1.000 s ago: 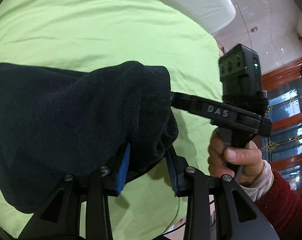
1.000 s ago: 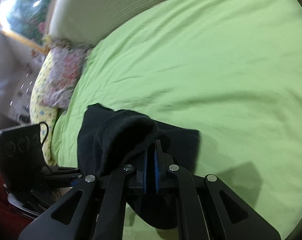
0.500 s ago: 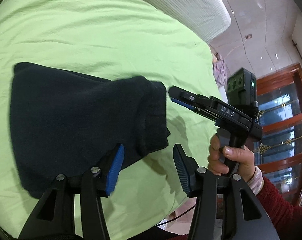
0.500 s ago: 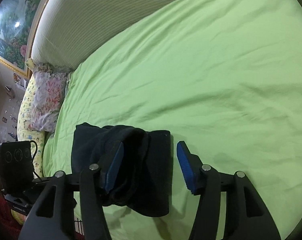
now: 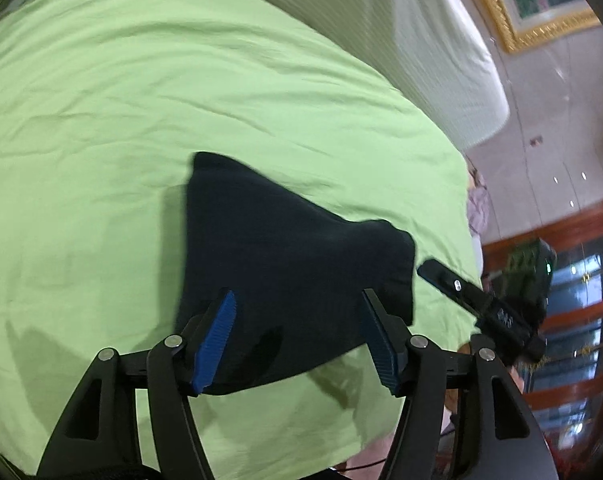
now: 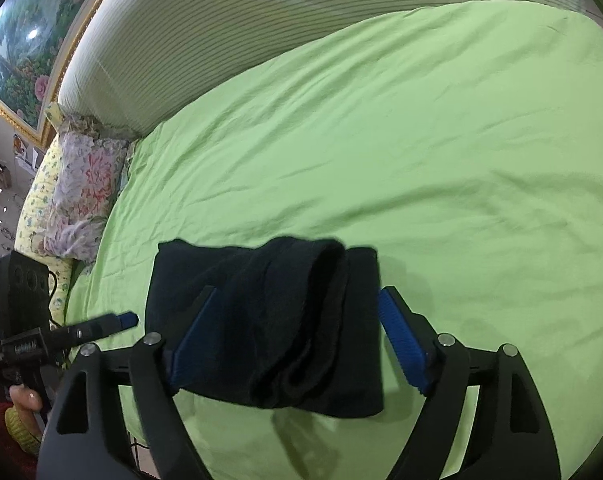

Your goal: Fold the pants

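The dark navy pants [image 5: 285, 264] lie folded in a compact bundle on the green bedsheet [image 5: 121, 120] near the bed's front edge. My left gripper [image 5: 297, 340] hovers above the bundle with its jaws opening and its blue pads clear of the cloth. In the right wrist view the pants [image 6: 269, 320] show a rolled top layer. My right gripper [image 6: 285, 336] straddles them with jaws opening wide and pads off the fabric. The right gripper [image 5: 481, 304] shows at the bundle's right end in the left wrist view. The left gripper [image 6: 97, 326] shows at its left end in the right wrist view.
A striped white headboard [image 6: 221, 40] backs the bed. Floral pillows [image 6: 81, 184] lie at the bed's left side. A framed painting [image 6: 25, 52] hangs on the wall. Wooden doors [image 5: 573, 320] stand beyond the bed's edge, and a hand [image 6: 23, 398] holds the left gripper's handle.
Both grippers let go of the pants and opened wide. Both drew back and up from the bundle, which now lies flat on the sheet.
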Demonstrator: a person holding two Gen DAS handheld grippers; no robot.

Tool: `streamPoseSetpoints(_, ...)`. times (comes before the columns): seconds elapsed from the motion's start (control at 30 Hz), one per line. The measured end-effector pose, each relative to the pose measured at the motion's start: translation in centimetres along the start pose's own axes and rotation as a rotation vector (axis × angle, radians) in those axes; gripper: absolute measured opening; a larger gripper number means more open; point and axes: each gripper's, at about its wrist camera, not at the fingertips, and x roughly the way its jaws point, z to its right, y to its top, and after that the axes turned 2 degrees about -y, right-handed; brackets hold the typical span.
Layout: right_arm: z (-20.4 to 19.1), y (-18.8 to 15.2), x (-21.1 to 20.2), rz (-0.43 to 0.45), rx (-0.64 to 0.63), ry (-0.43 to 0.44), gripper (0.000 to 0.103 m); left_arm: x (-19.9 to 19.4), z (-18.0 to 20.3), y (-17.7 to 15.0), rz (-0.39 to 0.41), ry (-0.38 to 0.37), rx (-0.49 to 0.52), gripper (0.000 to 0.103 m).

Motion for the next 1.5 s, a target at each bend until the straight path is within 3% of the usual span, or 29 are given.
streamPoseSetpoints(0.37,-0.3,-1.9,1.3,-0.040,0.008,-0.018,0.081,1.1,-2.7,0.0,-0.008,0.055,-0.051,0.069)
streamPoseSetpoints(0.83,1.5,-3.4,2.2,-0.073,0.044,-0.048,0.081,4.4,-2.7,0.2,-0.056,0.092,-0.046,0.070)
streamPoseSetpoints(0.93,2.1,-3.7,2.6,-0.083,0.069,-0.031,0.073,5.1,-3.0,0.3,-0.061,0.101,-0.047,0.070)
streamPoseSetpoints(1.27,4.1,-4.1,2.8,-0.094,0.119,0.036,0.062,6.8,-4.3,0.3,-0.082,0.093,-0.078,0.072)
streamPoseSetpoints(1.5,3.8,-3.9,3.0,-0.096,0.128,0.050,0.061,7.2,-4.4,0.6,-0.077,0.092,-0.070,0.072)
